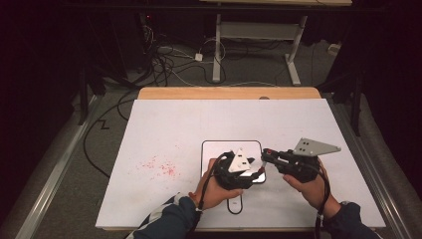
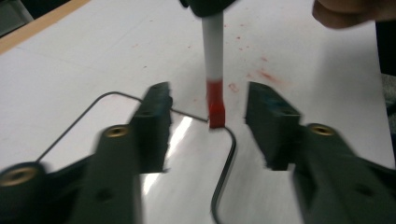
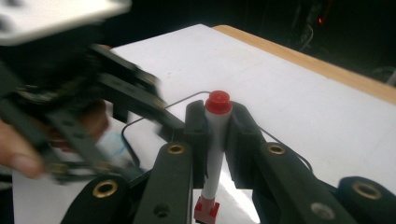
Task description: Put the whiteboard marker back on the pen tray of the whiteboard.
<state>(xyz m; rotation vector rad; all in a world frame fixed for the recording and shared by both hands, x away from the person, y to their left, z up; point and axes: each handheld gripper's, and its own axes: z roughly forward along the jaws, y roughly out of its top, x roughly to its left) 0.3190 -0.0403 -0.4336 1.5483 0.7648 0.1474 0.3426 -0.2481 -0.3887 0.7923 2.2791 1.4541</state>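
High view has both grippers meeting over the black-outlined rounded rectangle (image 1: 205, 149) drawn on the white board (image 1: 164, 134). The right gripper (image 3: 215, 123) is clamped tight on a white marker with a red cap and red end (image 3: 214, 154), held upright. The left gripper (image 2: 208, 123) sits wide open with the marker's red end between its jaws, not touching either. Red specks (image 1: 161, 168) dot the board further left, and cables (image 1: 164, 62) clutter the floor beyond.
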